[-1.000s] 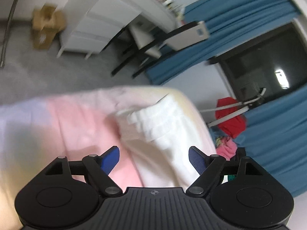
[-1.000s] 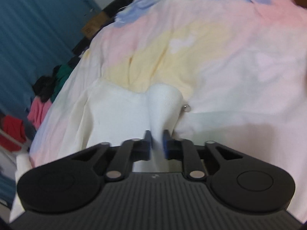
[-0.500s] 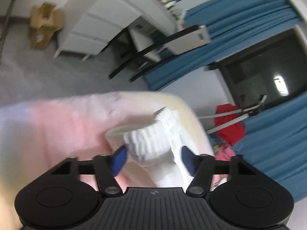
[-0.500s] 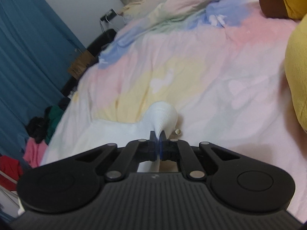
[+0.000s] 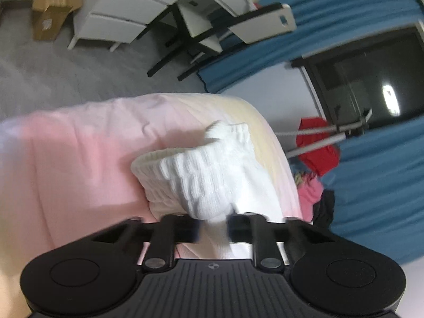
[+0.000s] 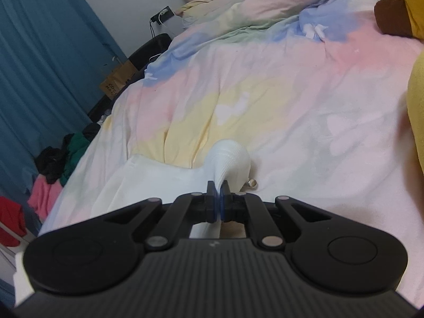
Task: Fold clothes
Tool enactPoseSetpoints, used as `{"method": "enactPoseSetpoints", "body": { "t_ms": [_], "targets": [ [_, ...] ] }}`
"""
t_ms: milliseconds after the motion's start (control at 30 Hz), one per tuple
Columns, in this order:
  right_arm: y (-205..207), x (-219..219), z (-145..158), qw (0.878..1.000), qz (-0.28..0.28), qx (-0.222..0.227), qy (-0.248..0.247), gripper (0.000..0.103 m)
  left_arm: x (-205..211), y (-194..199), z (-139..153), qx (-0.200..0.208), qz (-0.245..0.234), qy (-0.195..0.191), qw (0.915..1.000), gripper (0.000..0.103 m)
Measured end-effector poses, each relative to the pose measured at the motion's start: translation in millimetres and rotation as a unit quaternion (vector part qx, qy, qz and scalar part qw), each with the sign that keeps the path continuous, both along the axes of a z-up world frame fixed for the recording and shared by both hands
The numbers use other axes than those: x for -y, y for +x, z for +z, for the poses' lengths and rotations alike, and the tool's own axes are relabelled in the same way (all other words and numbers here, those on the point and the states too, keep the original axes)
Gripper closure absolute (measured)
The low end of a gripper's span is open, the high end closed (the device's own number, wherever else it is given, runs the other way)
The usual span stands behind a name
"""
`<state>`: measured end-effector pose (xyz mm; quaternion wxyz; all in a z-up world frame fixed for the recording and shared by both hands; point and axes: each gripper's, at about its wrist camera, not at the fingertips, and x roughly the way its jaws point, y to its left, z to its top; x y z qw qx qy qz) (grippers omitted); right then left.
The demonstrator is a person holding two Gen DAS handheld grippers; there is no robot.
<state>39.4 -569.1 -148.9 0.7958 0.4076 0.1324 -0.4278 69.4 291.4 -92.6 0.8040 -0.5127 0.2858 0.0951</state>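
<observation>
A white garment with a ribbed elastic waistband (image 5: 201,175) lies on the pastel bedspread (image 5: 79,153). My left gripper (image 5: 213,226) is shut on the bunched waistband, which bulges up in front of the blurred fingers. My right gripper (image 6: 218,202) is shut on another white fold of the garment (image 6: 229,156), lifted into a hump above the bedspread (image 6: 265,92). The rest of the white cloth (image 6: 159,180) spreads flat to the left. A small metal bead on a cord (image 6: 251,183) lies beside the fold.
A yellow item (image 6: 416,122) and a brown item (image 6: 389,21) lie at the bed's right side. Clothes pile (image 6: 53,169) on the floor by the blue curtains (image 6: 39,66). A white drawer unit (image 5: 127,13), chair (image 5: 238,26) and cardboard box (image 5: 53,2) stand beyond the bed's end.
My left gripper went from wide open to shut on the waistband. My right gripper closed fully on its fold and lifted, so more of the bed shows.
</observation>
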Motion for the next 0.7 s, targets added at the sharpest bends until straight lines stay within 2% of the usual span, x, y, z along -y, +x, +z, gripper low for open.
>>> {"method": "enactPoseSetpoints", "body": {
  "t_ms": [33,100,200,333,467,567,667,700],
  "targets": [
    [-3,2,0,1.0,-0.002,0.004,0.007,0.097,-1,-3,5,0.0,-0.007,0.008,0.9999,0.093],
    [-6,4,4,1.0,0.003,0.004,0.008,0.098,-9,-12,15,0.007,-0.027,-0.011,0.9995,0.094],
    [-8,5,17,0.999,0.027,-0.005,-0.023,0.098,-34,-30,25,0.003,-0.049,-0.075,0.996,0.096],
    [-15,8,25,0.996,0.047,-0.037,-0.059,0.098,-46,-48,11,-0.058,-0.088,-0.052,0.9931,0.096],
    [-27,17,-5,0.994,0.049,-0.099,-0.026,0.098,-48,-55,-27,-0.131,-0.127,-0.02,0.9831,0.095],
    [-31,13,-20,0.992,0.061,-0.106,-0.034,0.097,-41,-49,-20,-0.125,-0.152,0.024,0.9802,0.091],
    [-28,7,-18,0.989,0.073,-0.116,-0.053,0.095,-32,-46,-2,-0.118,-0.189,0.067,0.9726,0.087],
    [-28,7,-15,0.989,0.076,-0.113,-0.051,0.094,-32,-46,4,-0.112,-0.191,0.077,0.9722,0.082]
  ]
}}
